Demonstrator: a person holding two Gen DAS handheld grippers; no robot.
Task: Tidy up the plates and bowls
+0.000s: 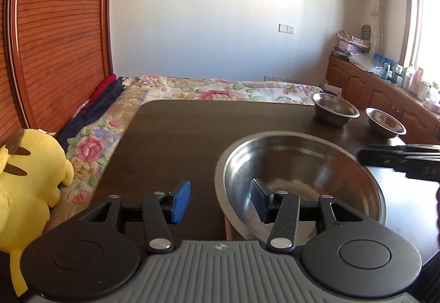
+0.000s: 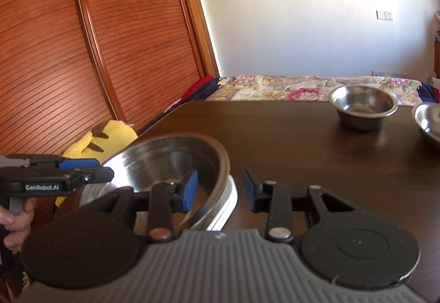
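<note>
A large steel bowl sits at the near edge of the dark wooden table. In the right wrist view the bowl rests on a stack of metal plates. My left gripper is open, its fingers straddling the bowl's left rim. My right gripper is open, straddling the right rim. A small steel bowl and a second steel bowl stand at the table's far right.
A yellow plush toy lies left of the table on a floral bed cover. Wooden slatted wardrobe doors stand on the left. A low cabinet with clutter runs along the right wall.
</note>
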